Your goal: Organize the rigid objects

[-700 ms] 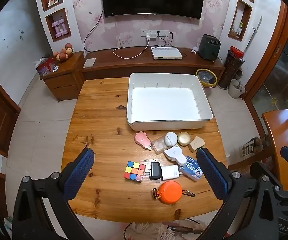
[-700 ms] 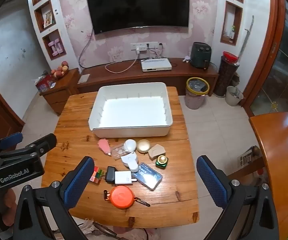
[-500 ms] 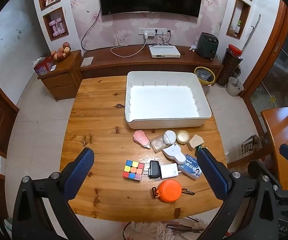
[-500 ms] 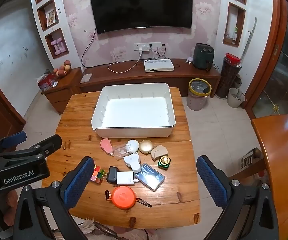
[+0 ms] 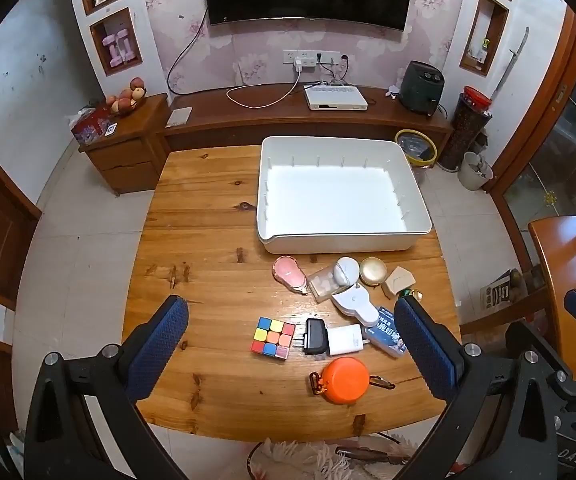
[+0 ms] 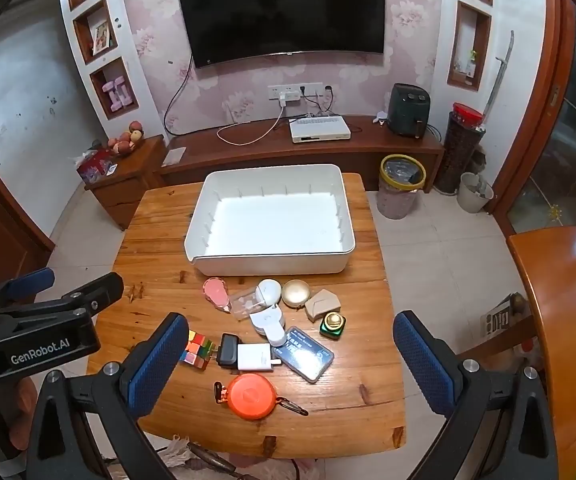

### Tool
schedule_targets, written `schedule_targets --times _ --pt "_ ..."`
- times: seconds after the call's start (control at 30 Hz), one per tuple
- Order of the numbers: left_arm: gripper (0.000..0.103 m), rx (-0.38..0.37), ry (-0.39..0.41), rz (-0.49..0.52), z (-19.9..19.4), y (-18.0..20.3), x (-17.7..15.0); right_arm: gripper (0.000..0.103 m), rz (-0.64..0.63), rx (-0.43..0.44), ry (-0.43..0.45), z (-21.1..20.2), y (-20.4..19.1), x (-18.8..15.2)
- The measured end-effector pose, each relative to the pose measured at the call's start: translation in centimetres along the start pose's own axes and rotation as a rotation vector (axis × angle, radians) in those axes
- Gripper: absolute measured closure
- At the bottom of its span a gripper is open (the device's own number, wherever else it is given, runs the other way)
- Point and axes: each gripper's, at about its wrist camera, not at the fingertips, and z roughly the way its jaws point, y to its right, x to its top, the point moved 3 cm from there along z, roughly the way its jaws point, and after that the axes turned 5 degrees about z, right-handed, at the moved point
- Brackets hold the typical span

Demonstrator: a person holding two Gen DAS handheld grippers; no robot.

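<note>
left gripper (image 5: 290,344) wide open, holding nothing | right gripper (image 6: 290,354) wide open, holding nothing | both above table (image 5: 208,240)

Both grippers hang high above the near edge of the worktop (image 5: 208,216), tilted to look down and forward along their fingers. The left gripper (image 5: 290,350) has its two blue-padded fingers (image 5: 160,340) spread wide with nothing between them. The right gripper (image 6: 288,360) is spread just as wide, its fingers (image 6: 422,360) likewise holding nothing. Seen from the right wrist, the left gripper's black body sits low off the worktop's near-left corner; from the left wrist, the right gripper's frame shows beyond the near-right corner.
</note>
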Motion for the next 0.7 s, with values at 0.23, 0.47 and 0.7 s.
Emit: schedule_targets --times 0.23,0.47,0.7 --pt "0.001 -0.004 -0.003 -0.005 0.16 -0.02 0.01 0.001 -0.001 0.001 -0.004 0.20 -0.09 -0.11" --pt "0.001 -0.003 -0.007 -0.006 0.15 -0.08 0.15 0.001 -0.007 -0.006 -0.023 0.81 -0.58 -0.24" --pt "0.001 -0.007 -0.012 -0.009 0.24 -0.18 0.03 0.001 -0.008 -0.006 -0.025 0.79 -0.59 -0.12"
